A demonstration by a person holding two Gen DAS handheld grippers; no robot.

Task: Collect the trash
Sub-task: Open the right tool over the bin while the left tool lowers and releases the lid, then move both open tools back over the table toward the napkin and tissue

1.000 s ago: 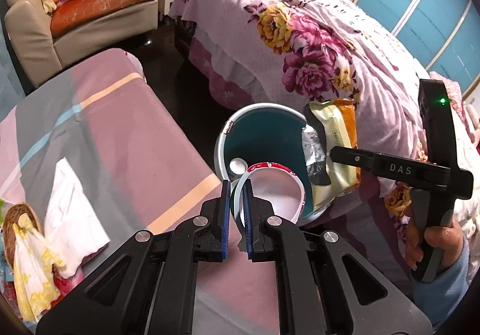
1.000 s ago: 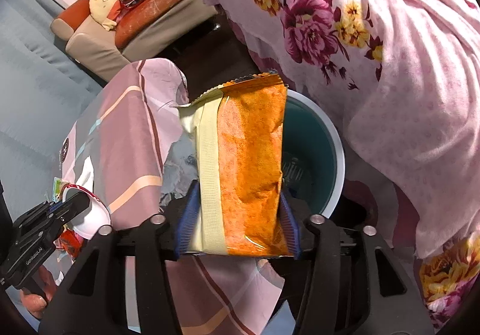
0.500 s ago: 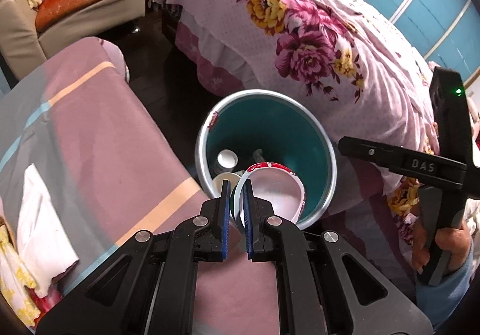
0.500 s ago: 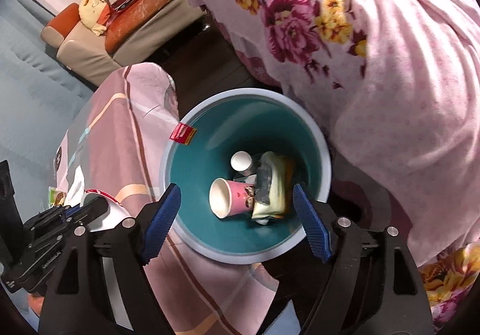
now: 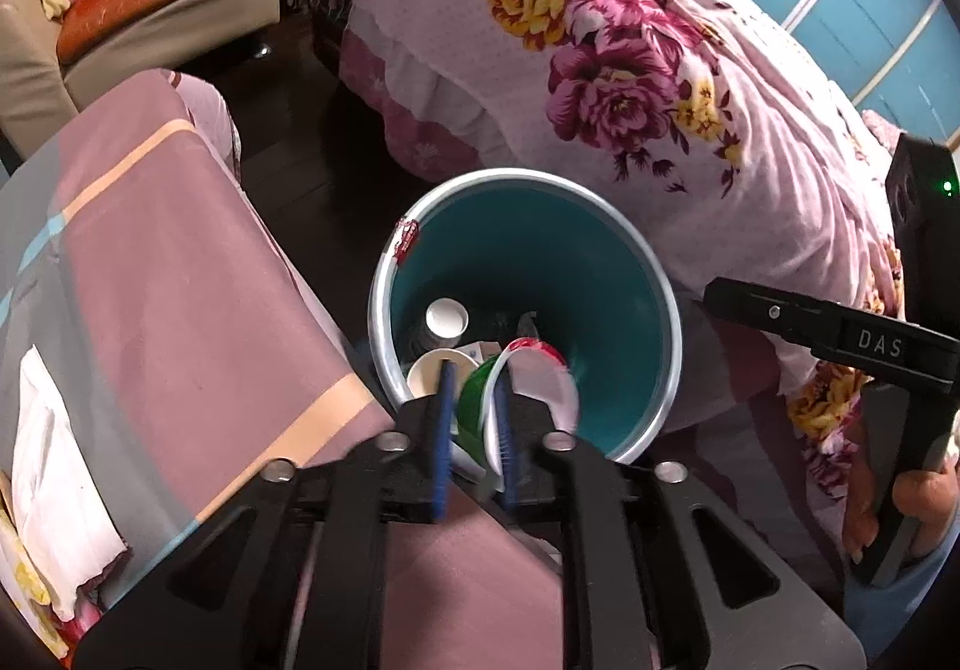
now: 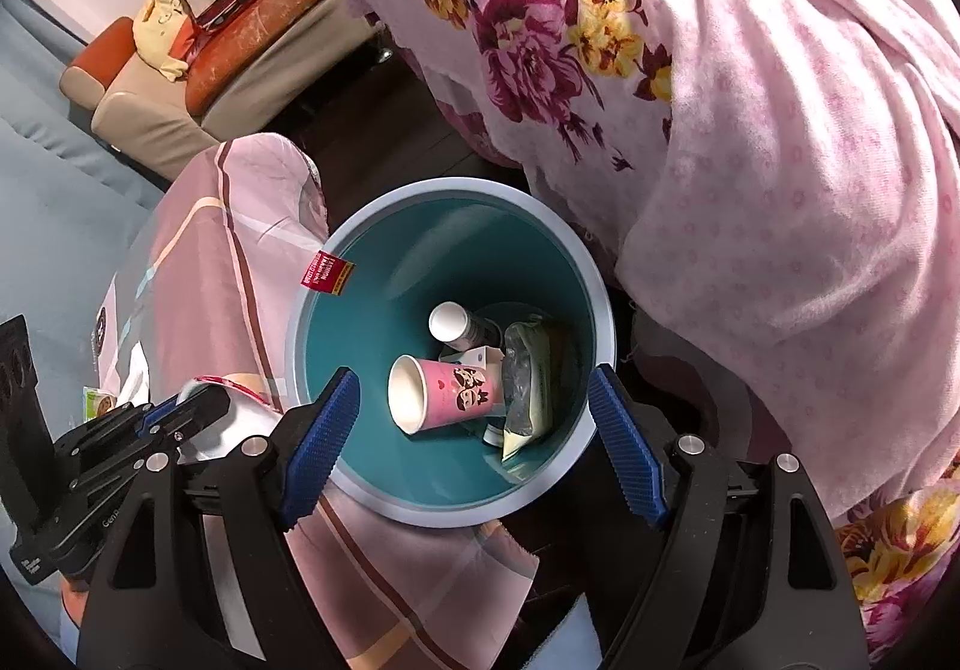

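At nine o'clock in the left wrist view lies the cloth-covered surface (image 5: 180,274). At the centre, the left tool (image 5: 474,430) stands narrow, its pads on either side of the white, red-rimmed container (image 5: 528,388), held at the near rim of the teal bin (image 5: 672,322). Whether the pads still pinch it, I cannot tell; the container looks blurred. This seems to be the dropping step: widen further and let it fall among the pink cup (image 6: 447,391) and packet (image 6: 528,388). The right tool (image 6: 474,445) hangs wide and empty over the bin.
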